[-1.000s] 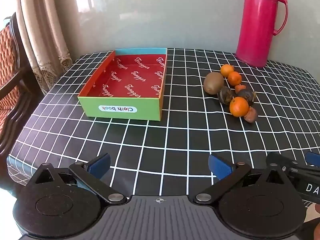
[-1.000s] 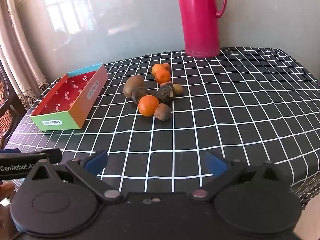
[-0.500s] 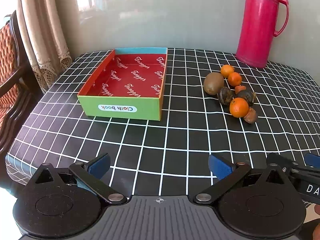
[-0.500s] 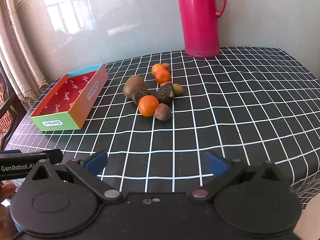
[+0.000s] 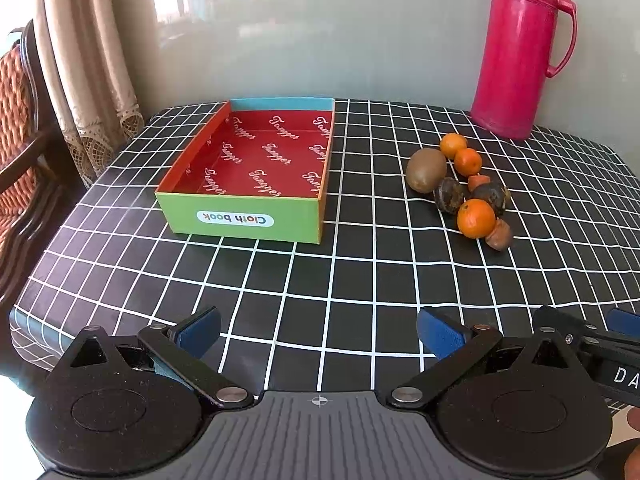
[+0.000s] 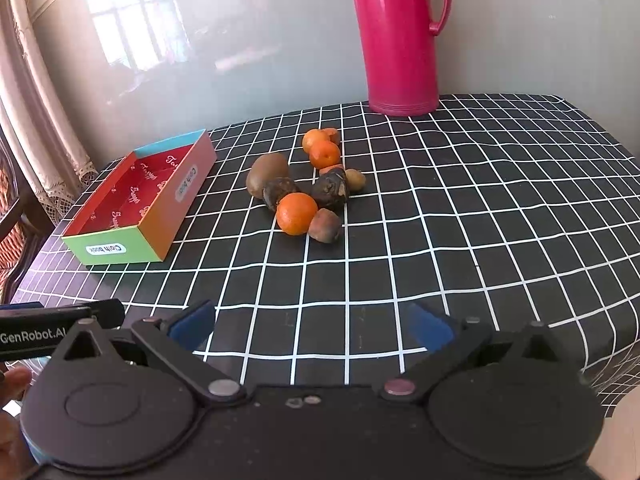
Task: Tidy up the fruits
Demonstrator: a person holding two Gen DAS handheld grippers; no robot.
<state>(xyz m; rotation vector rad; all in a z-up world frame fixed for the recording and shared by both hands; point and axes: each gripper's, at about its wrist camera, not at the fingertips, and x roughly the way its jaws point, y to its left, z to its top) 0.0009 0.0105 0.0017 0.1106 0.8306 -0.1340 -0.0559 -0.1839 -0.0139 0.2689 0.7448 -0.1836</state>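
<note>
A pile of fruit lies on the checked tablecloth: a brown kiwi (image 5: 426, 169) (image 6: 267, 173), several oranges with the nearest one (image 5: 476, 218) (image 6: 297, 213) at the front, two dark wrinkled fruits (image 5: 450, 200) (image 6: 330, 189) and a small brown one (image 5: 499, 234) (image 6: 326, 225). An open box (image 5: 244, 218) (image 6: 120, 249) with a red inside and a green front sits left of the pile, with nothing in it. My left gripper (image 5: 318, 334) is open above the table's near edge, facing the box. My right gripper (image 6: 311, 326) is open too, well short of the fruit.
A tall pink thermos jug (image 5: 520, 48) (image 6: 400, 36) stands at the back of the table against the wall. A curtain (image 5: 86, 60) and a wooden chair (image 5: 20, 128) are off the table's left side. The table edge drops away at right (image 6: 624, 280).
Both grippers have drifted slightly back and the left view has dropped a little; the fruit and box have not moved. Both stay open.
</note>
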